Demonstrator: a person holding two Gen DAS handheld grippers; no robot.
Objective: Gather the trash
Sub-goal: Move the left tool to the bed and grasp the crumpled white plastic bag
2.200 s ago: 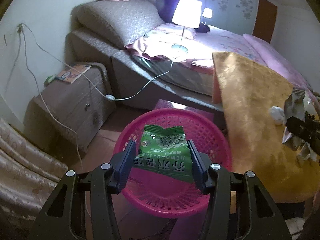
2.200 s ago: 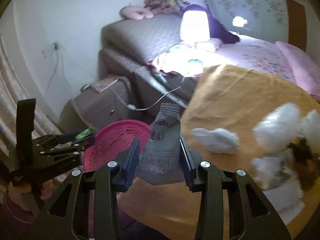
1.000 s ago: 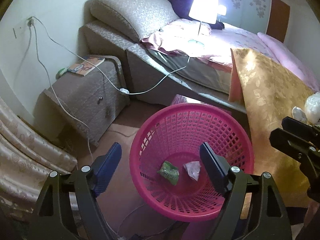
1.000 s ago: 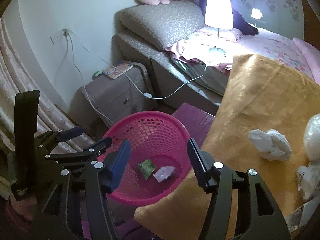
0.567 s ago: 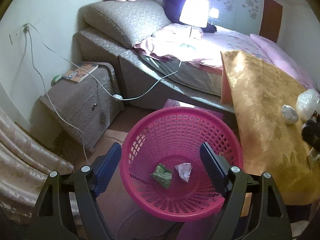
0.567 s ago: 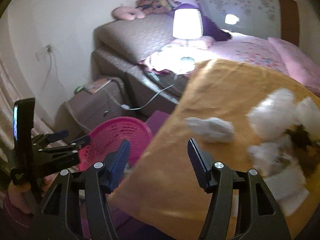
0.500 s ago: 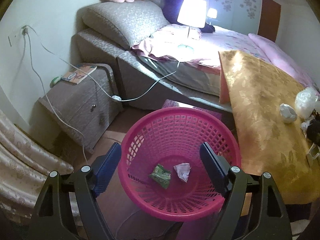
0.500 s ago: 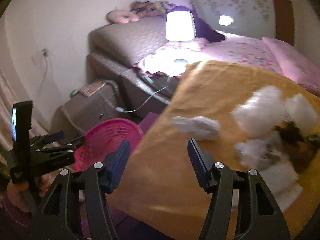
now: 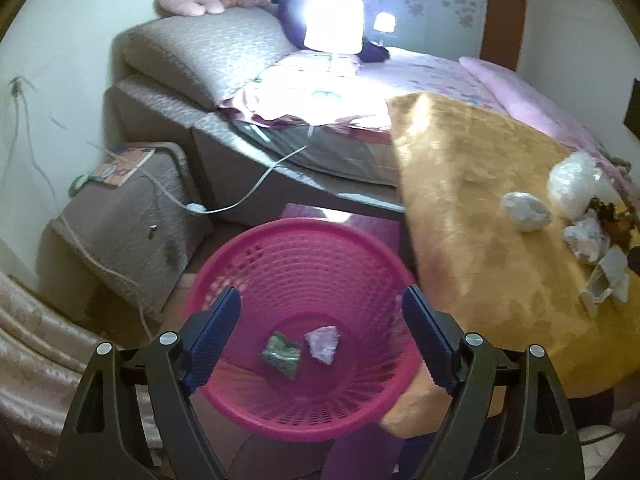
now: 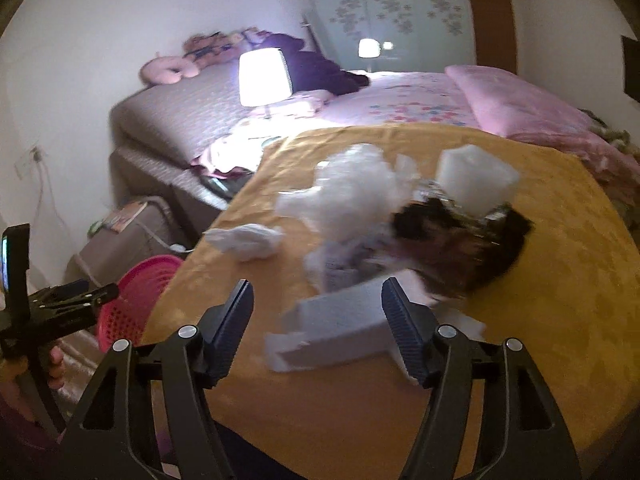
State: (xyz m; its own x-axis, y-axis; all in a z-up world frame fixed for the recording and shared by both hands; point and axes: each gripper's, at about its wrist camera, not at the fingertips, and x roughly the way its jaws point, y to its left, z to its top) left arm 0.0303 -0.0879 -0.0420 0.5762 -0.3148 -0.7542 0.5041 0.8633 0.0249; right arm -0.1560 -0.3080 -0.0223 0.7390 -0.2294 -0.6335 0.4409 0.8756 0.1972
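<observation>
A pink mesh basket (image 9: pixel 248 264) stands on the floor under my open, empty left gripper (image 9: pixel 320 336). A green snack packet (image 9: pixel 281 354) and a pale crumpled wrapper (image 9: pixel 323 345) lie in it. My right gripper (image 10: pixel 318 328) is open and empty over the orange-covered table (image 10: pixel 560 280), just before a flat white carton (image 10: pixel 340 326). Behind it lies a pile of white tissues (image 10: pixel 356 196), a crumpled tissue (image 10: pixel 248 242) and dark scraps (image 10: pixel 460 248). The pile also shows in the left wrist view (image 9: pixel 576 200), and the basket in the right wrist view (image 10: pixel 136 296).
A brown nightstand (image 9: pixel 120 216) with a book and a white cable stands left of the basket. A bed (image 9: pixel 360 120) with a lit lamp (image 9: pixel 334 26) lies behind. A curtain (image 9: pixel 36 340) hangs at the far left. The table edge overhangs the basket's right side.
Both grippers opened and dropped the green packet and the grey wrapper into the basket. The right gripper then swung right, over the table's trash pile. The left gripper stayed above the basket.
</observation>
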